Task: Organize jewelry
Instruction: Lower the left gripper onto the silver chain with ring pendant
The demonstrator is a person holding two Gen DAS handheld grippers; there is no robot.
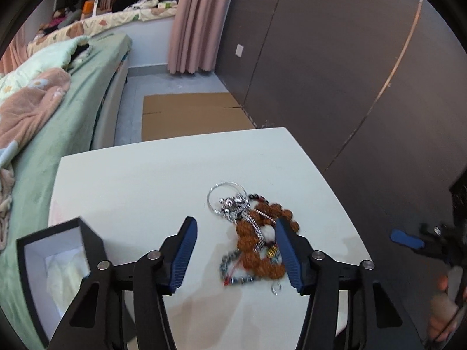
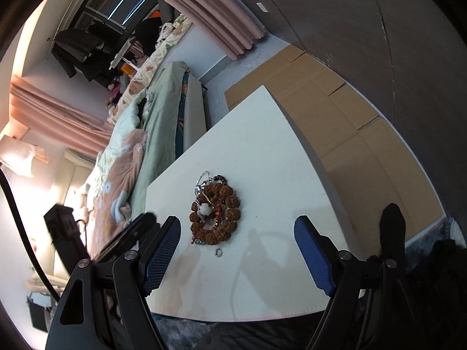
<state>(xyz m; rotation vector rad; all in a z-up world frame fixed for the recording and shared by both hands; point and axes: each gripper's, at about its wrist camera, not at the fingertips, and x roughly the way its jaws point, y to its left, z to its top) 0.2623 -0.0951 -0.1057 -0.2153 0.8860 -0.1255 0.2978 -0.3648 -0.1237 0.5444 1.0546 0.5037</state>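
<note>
The left gripper (image 1: pixel 236 250) is tilted steeply down over the white table (image 1: pixel 131 186), its blue-padded fingers (image 1: pixel 184 256) apart, not pressing on anything that I can see. The jewelry pile (image 1: pixel 256 242) lies on the tabletop mostly in the gap between them – a tangle of brown knobbly beads, dark bead strands and silver chain. The right-hand finger overlaps the pile's edge in the left wrist view; whether it touches the beads I cannot tell. The left-hand finger stands well clear of the heap, over bare table. A silver bangle (image 1: pixel 226 195) with small bells juts from the far end of the pile, beyond the fingertips. A small silver ring (image 1: pixel 275 288) lies apart, just nearer than the pile.

The right gripper (image 2: pixel 236 245) hangs lower over the near edge of the table, angled down too, its jaws spread wide with nothing between the pads. From there the pile sits ahead of the fingertips, toward the left finger, with the little ring just in front of it.

An open black box (image 1: pixel 58 250) with a white lining stands at the table's left near corner – beside the left gripper's frame. A bed (image 1: pixel 73 93) with green covers runs along the table's left side, and flattened cardboard (image 1: pixel 189 116) lies on the floor beyond.
</note>
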